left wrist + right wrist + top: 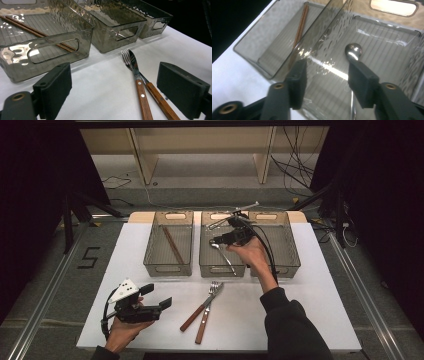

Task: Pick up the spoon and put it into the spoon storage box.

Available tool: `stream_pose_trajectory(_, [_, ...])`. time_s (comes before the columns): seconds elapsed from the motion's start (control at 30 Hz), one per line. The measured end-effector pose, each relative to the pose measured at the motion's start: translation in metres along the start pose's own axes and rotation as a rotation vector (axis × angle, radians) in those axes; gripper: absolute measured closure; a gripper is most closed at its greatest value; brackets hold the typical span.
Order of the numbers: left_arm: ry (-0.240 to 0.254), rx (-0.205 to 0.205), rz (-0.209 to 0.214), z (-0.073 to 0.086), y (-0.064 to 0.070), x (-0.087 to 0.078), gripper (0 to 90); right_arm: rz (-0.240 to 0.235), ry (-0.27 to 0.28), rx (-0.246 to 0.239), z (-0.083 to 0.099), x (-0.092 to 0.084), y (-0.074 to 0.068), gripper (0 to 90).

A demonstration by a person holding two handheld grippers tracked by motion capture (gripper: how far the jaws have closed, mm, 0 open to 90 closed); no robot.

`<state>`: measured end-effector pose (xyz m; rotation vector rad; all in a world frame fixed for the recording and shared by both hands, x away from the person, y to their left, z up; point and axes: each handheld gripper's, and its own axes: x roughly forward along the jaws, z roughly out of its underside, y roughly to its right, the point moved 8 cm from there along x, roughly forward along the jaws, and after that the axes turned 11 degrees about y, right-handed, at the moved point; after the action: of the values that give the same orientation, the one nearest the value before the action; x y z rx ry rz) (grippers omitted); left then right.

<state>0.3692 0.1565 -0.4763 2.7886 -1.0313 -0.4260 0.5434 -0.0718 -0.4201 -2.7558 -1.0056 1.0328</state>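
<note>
I am holding my right gripper (pixel 223 241) over the middle bin (pixel 206 251), jaws apart and empty, the spoon (pixel 353 51) lying inside on the bin floor. I am lifting straight clear of the walls. My left gripper (pixel 159 297), jaws wide, is waiting near the fork (pixel 204 305) and knife (pixel 206 315) on the worktop (pixel 310 310).

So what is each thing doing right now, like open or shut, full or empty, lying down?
Right gripper: open over the middle bin, holding nothing.
Left gripper: open, holding nothing, low above the table.
Spoon: lying in the middle bin.
Chopsticks: lying in the left bin.
Right bin: looks empty.
Fork and knife: lying crossed on the table, outside the bins.
</note>
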Motion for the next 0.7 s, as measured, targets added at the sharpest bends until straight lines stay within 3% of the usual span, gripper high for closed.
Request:
stream_pose_trajectory(0.33, [-0.015,0.003,0.004,0.002,0.003,0.003,12.3,-0.017,0.064,-0.054,0.019,-0.043,-0.002,40.1])
stream_pose_trajectory(0.7, [-0.044,-0.003,0.008,0.004,0.004,0.006,12.3,-0.044,0.129,-0.063,0.05,-0.078,-0.002,36.9])
